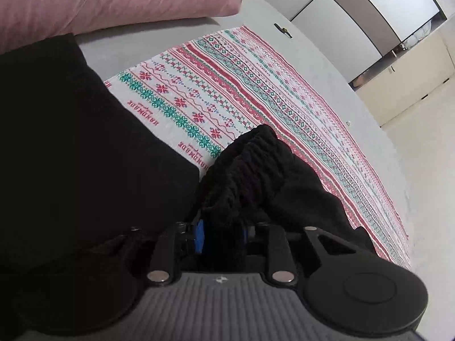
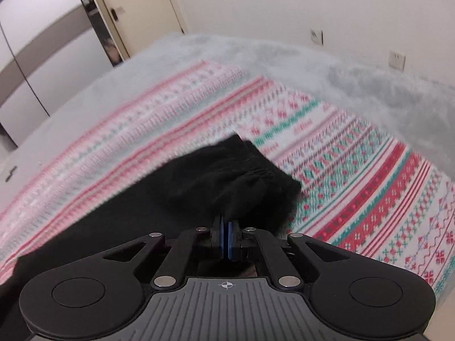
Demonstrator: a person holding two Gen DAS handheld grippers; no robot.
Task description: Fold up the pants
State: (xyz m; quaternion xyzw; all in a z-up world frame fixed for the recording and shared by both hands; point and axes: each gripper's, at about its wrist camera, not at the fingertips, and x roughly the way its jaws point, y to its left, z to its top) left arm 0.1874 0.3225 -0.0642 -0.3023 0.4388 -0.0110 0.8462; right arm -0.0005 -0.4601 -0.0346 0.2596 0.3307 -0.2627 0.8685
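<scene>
Left gripper [image 1: 221, 234]: low over the cloth [image 1: 256, 91], tilted; blue pads [image 1: 200, 236] pinch the gathered waistband of the pants [image 1: 256, 170].
Right gripper [image 2: 226, 237]: level, pointing across the cloth [image 2: 369, 193]; pads [image 2: 222, 236] pressed together on a bunched fold of the pants [image 2: 227, 176].
Pants: black, on the cloth, pinched ends lifted off it; the rest trails back beneath both grippers.
Pillow [image 1: 113, 0]: pink, beyond the cloth's far edge.
Cloth: patterned, spread flat on the grey bed [image 2: 312, 56].
</scene>
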